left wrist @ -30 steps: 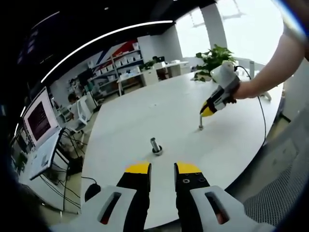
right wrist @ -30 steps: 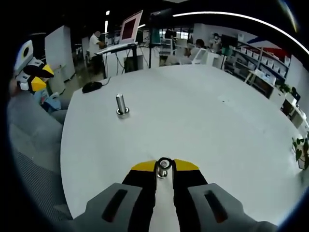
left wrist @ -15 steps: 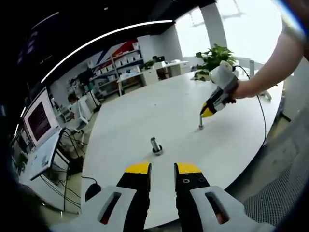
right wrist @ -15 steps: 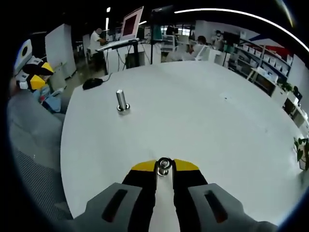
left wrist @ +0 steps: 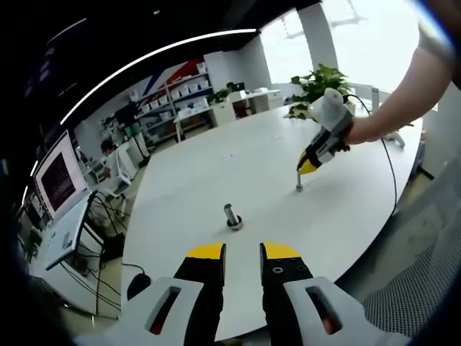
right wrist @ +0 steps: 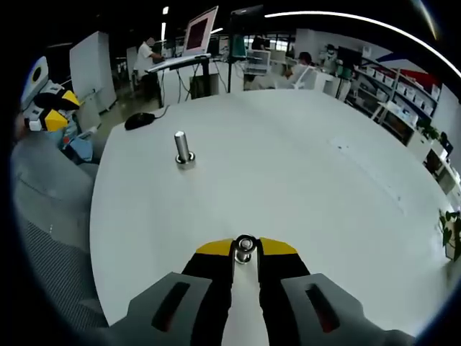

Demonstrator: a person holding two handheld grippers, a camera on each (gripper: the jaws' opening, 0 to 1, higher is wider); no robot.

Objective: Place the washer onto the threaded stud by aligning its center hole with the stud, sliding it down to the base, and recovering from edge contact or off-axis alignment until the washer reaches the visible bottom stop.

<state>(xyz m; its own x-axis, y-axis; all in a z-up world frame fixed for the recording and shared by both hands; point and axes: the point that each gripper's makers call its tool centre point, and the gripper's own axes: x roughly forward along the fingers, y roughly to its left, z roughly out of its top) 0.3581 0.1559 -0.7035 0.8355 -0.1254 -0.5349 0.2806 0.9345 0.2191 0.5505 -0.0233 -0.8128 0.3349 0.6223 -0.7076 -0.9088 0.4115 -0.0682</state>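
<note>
Right gripper view: the right gripper (right wrist: pixel 245 249) has its jaws closed on the washer (right wrist: pixel 245 246), which is pinched upright on edge between the yellow tips, its hole facing the camera.
Stud: the stud (right wrist: pixel 183 148) stands upright on its wide base on the white table (right wrist: pixel 302 187), near the table's left edge in this view and well apart from the washer.
Left gripper view: the left gripper (left wrist: pixel 242 251) has its jaws parted with nothing between them, hanging over the near edge of the table.
Same stud, other side: the stud (left wrist: pixel 231 216) stands a little beyond the left gripper's tips; the right gripper (left wrist: pixel 311 163) is farther off toward the far right edge, tips low over the table with a thin metal piece below them.
Bystander item: a black mouse (right wrist: pixel 137 120) lies at the far left edge of the table.
Risk, tilt: the washer is held on edge, so unless it is turned flat its rim would probably strike the stud's top or threads and jam off-axis.
Risk, grip: only a thin rim is pinched; a knock on the stud could twist or drop the washer.
Risk, base: the stud looks free-standing, and a sideways push may tip it.
Change from earlier frame: the right gripper view has shifted slightly; washer grip, open left jaws and stud are unchanged.
</note>
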